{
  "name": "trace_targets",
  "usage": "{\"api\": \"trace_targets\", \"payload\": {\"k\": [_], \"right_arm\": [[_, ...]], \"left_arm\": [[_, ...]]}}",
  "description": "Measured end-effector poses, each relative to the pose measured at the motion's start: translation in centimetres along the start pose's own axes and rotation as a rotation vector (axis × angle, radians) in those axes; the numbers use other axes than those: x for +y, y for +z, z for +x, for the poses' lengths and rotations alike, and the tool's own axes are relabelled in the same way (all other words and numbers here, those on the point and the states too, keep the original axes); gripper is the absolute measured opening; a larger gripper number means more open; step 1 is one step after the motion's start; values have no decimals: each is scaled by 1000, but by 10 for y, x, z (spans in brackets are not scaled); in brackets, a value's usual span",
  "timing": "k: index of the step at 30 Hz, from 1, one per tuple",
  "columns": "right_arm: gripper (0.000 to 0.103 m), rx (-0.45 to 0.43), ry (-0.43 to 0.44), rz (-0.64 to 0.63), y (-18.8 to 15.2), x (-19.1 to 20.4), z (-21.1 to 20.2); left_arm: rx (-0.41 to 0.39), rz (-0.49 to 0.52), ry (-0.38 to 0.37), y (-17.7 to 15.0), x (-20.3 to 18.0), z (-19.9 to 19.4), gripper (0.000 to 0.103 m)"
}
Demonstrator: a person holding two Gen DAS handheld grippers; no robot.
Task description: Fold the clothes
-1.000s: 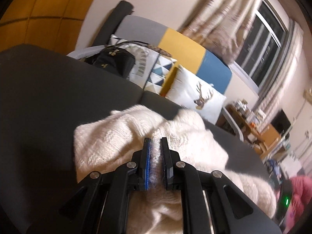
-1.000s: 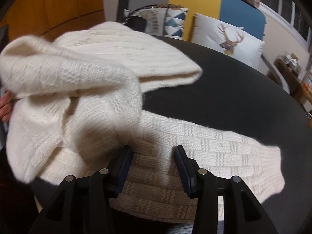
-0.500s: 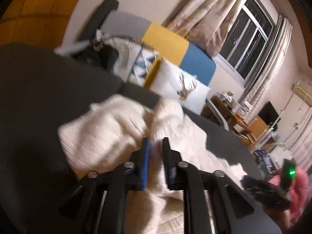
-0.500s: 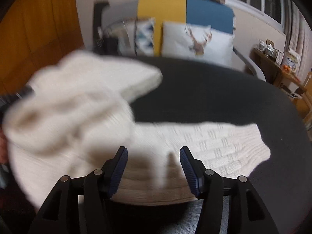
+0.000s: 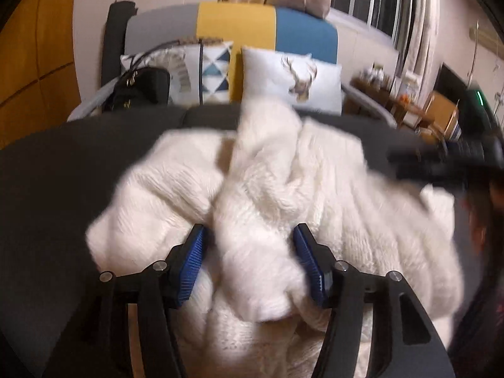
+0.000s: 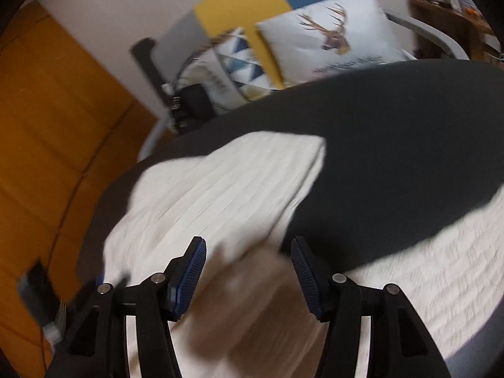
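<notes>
Sweater (image 5: pixel 271 195) bunched between spread left tongs (image 5: pixel 249 261) (blurred).

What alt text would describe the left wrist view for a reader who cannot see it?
The open left gripper straddles a bunched fold of a white knit sweater lying on a dark surface. Behind stand a deer-print cushion and a black bag.
</notes>
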State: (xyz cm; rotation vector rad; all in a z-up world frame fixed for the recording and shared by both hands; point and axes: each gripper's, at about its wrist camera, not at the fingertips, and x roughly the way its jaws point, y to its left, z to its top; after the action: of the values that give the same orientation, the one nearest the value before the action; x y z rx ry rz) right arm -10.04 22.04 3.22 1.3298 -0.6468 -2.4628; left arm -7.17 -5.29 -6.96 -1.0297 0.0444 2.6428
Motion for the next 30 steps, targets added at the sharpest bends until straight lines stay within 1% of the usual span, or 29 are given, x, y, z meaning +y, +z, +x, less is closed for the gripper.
{"api": "trace_targets", "payload": {"k": [2,5,10,14,15,16,17,20,21,23,25,27,30], "right_arm": [[57,6,-44,-5,10,-2,12],[57,3,-68,19,25,-7,23],[57,22,-76,62,47,-16,52],[57,50,-57,66,50,-16,73],[50,57,-52,66,51,-16,78],[33,64,-47,67,51,-15,82],[5,71,-42,67,52,-15,87],[6,53,28,67,49,-11,84],[5,38,37,52,49,-6,80],[5,-4,42,5,50,7,67],[5,-60,68,-40,50,27,48],[5,-115,93,-94,50,49,30],[5,-184,91,-256,45,95,7]], "left_arm": [[-16,17,11,-13,-5,6,69],[-51,71,36,-20,-12,5,69],[-42,29,-11,-16,-2,6,72],[-47,21,-22,-16,0,7,73],[-46,18,-27,-17,0,7,74],[-44,9,-38,-16,2,7,74],[-43,5,-43,-16,3,8,75],[-43,2,-48,-16,3,8,76],[-44,2,-47,-15,1,9,76],[-44,1,-50,-16,1,8,77],[-47,-10,-66,-15,4,6,77],[-52,-27,-83,-14,7,3,77],[-72,-96,-112,-9,17,-8,77]]}}
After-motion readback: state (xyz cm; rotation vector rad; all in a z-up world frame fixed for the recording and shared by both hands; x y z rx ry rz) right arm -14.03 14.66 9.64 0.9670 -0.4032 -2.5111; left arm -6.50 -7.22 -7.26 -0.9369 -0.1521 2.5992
